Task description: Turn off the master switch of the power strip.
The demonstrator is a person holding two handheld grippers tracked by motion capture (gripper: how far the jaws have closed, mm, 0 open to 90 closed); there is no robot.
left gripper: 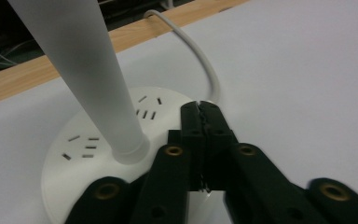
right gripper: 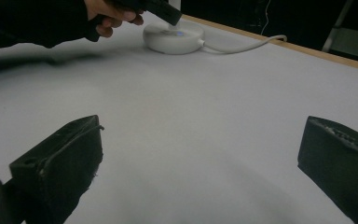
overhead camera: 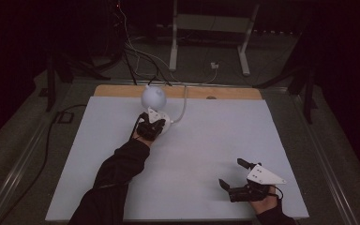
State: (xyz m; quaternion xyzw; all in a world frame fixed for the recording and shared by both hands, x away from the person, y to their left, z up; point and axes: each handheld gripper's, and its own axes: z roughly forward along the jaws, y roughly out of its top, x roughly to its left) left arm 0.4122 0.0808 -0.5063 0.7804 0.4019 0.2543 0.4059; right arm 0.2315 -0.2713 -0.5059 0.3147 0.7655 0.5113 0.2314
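Lamp base part-hidden under left gripper.

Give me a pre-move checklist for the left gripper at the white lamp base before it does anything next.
1. Left gripper shut, nothing between the jaws: ok.
2. Its tips over the round white plastic lamp base, in front of the tapered white lamp stem: ok.
3. Tips actually touching the base's top: cannot tell.
4. White power cord lies beyond the tips, looping toward the wooden table edge, clear of the jaws: ok.
5. Right gripper open, empty, over the white tabletop sheet well away from the lamp: ok.
6. Lamp's round white globe head lit or unlit: cannot tell.
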